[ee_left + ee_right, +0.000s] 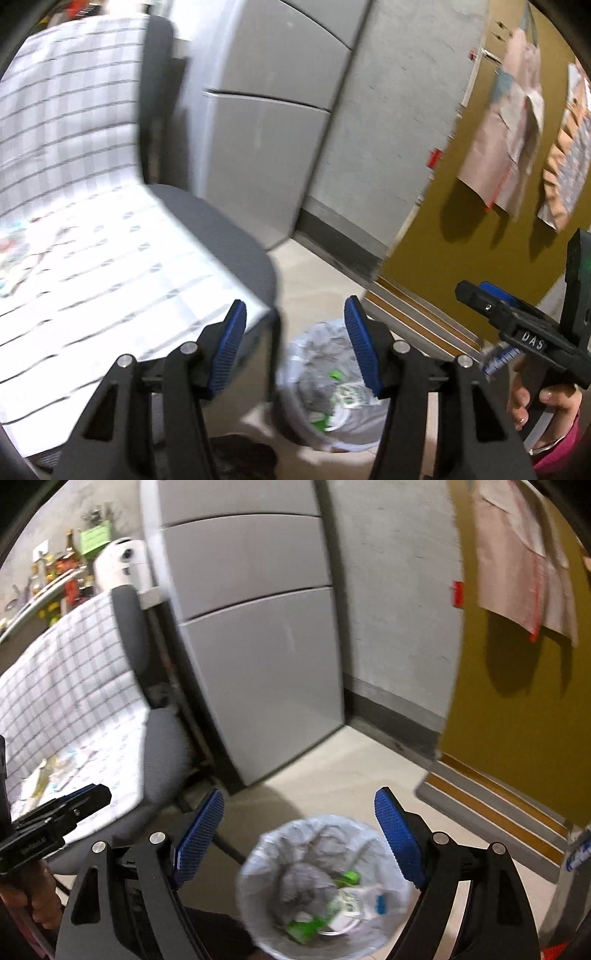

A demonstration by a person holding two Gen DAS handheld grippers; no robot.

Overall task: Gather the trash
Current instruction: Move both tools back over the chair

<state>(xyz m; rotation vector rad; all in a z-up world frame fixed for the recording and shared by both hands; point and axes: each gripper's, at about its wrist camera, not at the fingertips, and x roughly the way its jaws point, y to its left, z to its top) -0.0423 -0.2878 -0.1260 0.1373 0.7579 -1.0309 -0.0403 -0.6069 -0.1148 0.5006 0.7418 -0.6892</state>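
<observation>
You held both grippers above the trash bin, which stood on the pale floor near you, between the office chair on the left and the yellow door on the right. The right gripper had its jaws spread wide and nothing between the blue pads; the bin sat almost directly under it. The left gripper was also wide open and empty, a little to the left of the bin, over the edge of the chair seat.

My judgement is that one piece was just let go, or the next one was being looked for; the pictures do not settle it. To do this step well, you should keep the open jaws centred over the mouth of the bin when releasing, not over its rim, because the thin liner can catch light pieces. Some scraps seemed to lie on the checked cloth covering the chair, far left, but they were blurred.

The bin was round, lined with a crinkled translucent plastic bag. Inside lay a grey crumpled lump, green wrappers and a white carton. The pads were ribbed rubber, good for thin paper. The cloth looked soft and loose, so a pinch there could lift the fabric too.
</observation>
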